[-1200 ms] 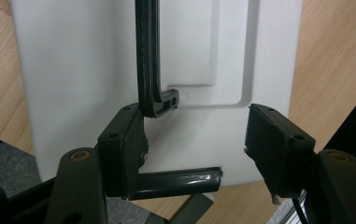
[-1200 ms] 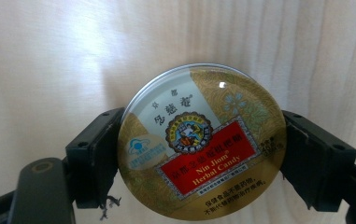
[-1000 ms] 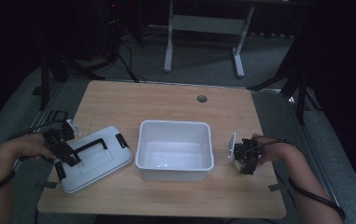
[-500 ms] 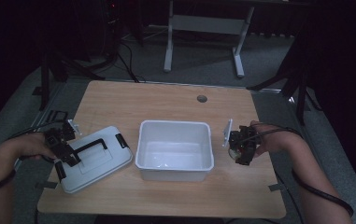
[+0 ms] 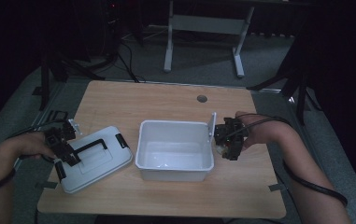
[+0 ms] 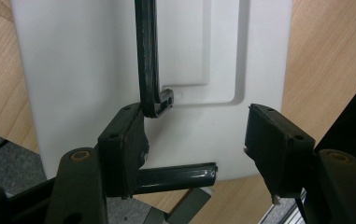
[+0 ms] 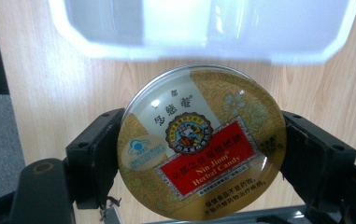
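The round candy tin (image 7: 201, 144) is riding clamped between the right gripper (image 5: 228, 140)'s jaws, now lifted off the wooden table (image 5: 166, 98) and closing on the rim of the open white bin (image 5: 175, 148), so a drop inside looks next. The left gripper (image 5: 62, 148) is resting with jaws parted over the white lid (image 5: 98, 158), gripping nothing. Dim floor and a metal stand (image 5: 203, 28) are surrounding the table.

A light wooden bench (image 5: 166, 100) stands on grey floor (image 5: 203, 63). Beyond it, a pale metal frame (image 5: 203, 28) stands in a dim room.
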The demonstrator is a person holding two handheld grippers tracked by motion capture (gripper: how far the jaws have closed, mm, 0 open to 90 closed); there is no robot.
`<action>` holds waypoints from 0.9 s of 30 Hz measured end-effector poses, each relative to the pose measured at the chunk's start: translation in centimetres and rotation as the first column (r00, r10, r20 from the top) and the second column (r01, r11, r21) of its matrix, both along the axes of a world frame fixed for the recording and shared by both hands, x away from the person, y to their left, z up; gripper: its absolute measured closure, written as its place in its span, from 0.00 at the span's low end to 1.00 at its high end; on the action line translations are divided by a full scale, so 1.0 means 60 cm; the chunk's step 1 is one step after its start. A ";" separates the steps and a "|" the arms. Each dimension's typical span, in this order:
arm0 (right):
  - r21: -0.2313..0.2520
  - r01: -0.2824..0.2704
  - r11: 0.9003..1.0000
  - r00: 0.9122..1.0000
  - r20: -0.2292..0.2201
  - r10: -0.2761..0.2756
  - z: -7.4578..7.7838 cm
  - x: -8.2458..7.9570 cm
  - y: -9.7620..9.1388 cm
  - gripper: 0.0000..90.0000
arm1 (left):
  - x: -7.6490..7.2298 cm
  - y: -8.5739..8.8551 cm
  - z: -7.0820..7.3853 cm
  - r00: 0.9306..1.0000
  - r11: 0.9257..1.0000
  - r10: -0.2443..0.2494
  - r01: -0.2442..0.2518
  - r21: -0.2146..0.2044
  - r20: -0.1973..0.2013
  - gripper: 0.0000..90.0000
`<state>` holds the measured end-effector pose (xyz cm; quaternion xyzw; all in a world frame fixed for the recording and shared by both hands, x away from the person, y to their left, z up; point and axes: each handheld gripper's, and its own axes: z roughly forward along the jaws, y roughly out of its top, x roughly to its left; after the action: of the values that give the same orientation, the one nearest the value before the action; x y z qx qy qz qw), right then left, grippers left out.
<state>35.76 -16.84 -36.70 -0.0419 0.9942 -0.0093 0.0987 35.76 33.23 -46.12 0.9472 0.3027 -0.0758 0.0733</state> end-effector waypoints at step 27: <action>0.000 -0.119 0.993 0.992 -0.036 0.119 -0.041 0.002 0.126 0.23 | -0.005 0.008 -0.001 1.000 1.000 0.005 -0.005 0.005 -0.008 0.42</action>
<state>35.87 -9.30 -39.16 -0.1015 0.9915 -0.0036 0.0813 35.48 33.71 -46.16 0.9464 0.3055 -0.0786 0.0699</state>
